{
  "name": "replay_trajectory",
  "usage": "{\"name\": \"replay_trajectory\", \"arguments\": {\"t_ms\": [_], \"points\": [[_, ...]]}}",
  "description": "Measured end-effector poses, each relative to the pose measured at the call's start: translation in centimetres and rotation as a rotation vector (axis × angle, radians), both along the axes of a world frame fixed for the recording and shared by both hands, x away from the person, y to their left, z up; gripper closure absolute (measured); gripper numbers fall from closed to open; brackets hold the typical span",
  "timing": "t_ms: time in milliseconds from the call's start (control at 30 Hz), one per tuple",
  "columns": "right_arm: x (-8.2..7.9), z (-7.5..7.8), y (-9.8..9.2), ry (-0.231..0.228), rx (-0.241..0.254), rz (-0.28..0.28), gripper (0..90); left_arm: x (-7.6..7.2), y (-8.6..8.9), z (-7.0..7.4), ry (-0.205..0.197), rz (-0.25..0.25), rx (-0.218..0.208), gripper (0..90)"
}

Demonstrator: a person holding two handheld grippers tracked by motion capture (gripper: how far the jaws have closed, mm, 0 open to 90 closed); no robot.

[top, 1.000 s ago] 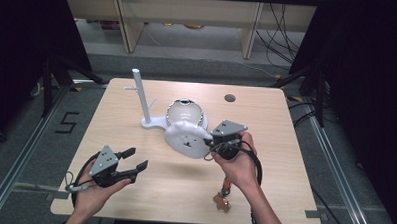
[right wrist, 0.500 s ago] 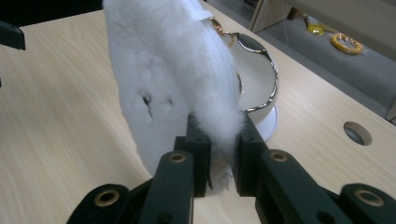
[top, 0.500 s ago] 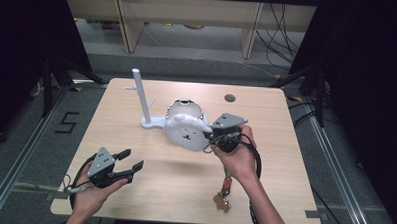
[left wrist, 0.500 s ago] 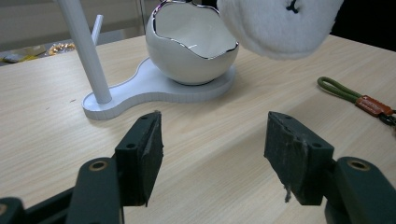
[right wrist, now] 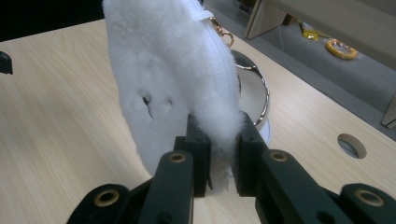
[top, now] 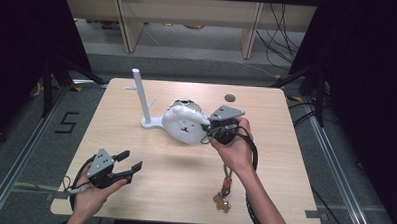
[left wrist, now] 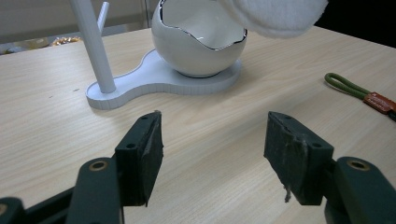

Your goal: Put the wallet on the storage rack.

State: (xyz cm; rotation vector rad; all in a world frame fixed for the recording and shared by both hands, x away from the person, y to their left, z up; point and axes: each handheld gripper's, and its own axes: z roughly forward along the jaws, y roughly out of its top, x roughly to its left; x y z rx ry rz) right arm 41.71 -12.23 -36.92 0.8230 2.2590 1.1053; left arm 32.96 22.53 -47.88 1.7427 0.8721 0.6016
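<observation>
Right tool (right wrist: 218, 154) clamped on the lower edge of a fluffy white pouch (right wrist: 163, 79) — zipper and gold clasp visible along its rim — held clear of the table (top: 285, 145), just above the white egg-shaped bowl (left wrist: 201, 42) near the middle. Bowl seated on a white stand (top: 148, 121) with an upright post. Left tool (left wrist: 215, 154) gaping wide, gripping nothing, hovering by the near-left corner. Green keyring strap (top: 227, 175) lying toward the near edge.

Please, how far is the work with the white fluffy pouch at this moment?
Done: the right gripper is shut on the white fluffy zip pouch and holds it above the table. In hand: carrying it by the white egg-shaped bowl on the stand with a peg. Left: setting it down, probably there. The left gripper waits open.
</observation>
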Motion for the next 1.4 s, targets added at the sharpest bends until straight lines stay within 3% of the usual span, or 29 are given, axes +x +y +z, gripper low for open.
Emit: {"name": "replay_trajectory", "arguments": {"t_ms": [367,433,467,567,600,700,733,800,900,1167,1233,1300,1400], "points": [[1.9,0.5,0.7,-0.009,0.022,-0.026,80.3,0.2,-0.2,-0.1,-0.002,-0.013,0.009,36.5],[2.4,0.6,0.7,-0.021,0.009,-0.019,80.3,0.2,-0.2,-0.1,-0.003,-0.013,0.010,36.5],[2.6,0.7,0.7,-0.011,0.004,-0.022,80.3,0.2,-0.3,-0.2,0.010,-0.010,-0.015,36.5],[3.1,0.7,0.8,-0.012,0.001,-0.016,80.3,0.2,-0.3,-0.2,0.002,-0.015,-0.006,36.5],[3.4,0.7,1.1,-0.014,0.022,-0.034,80.3,0.2,-0.3,-0.2,0.002,-0.012,0.010,36.5],[3.9,0.7,1.2,-0.023,0.016,-0.028,80.3,0.3,-0.2,-0.2,0.002,-0.015,0.011,36.5],[4.1,0.7,1.4,0.002,0.017,-0.033,80.3,0.2,-0.3,-0.4,0.011,-0.013,-0.011,36.5],[4.6,0.5,1.6,-0.006,0.015,-0.037,80.3,0.3,-0.3,-0.3,0.005,-0.015,0.010,36.5],[5.2,0.3,1.8,-0.015,0.001,-0.030,80.3,0.3,-0.3,-0.3,0.003,-0.017,0.007,36.4],[6.2,-0.4,2.3,0.004,-0.016,-0.052,80.3,0.3,-0.3,-0.3,0.003,-0.016,0.008,36.6],[6.5,-0.7,2.5,0.007,-0.027,-0.062,80.3,0.2,-0.5,-0.5,0.018,-0.012,-0.016,36.6],[6.5,-0.9,2.6,0.053,-0.021,-0.076,80.3,0.2,-0.4,-0.4,0.009,-0.017,0.006,36.6],[7.1,-1.6,2.9,0.069,-0.028,-0.077,80.3,0.2,-0.4,-0.4,0.008,-0.017,0.006,36.6]]}}
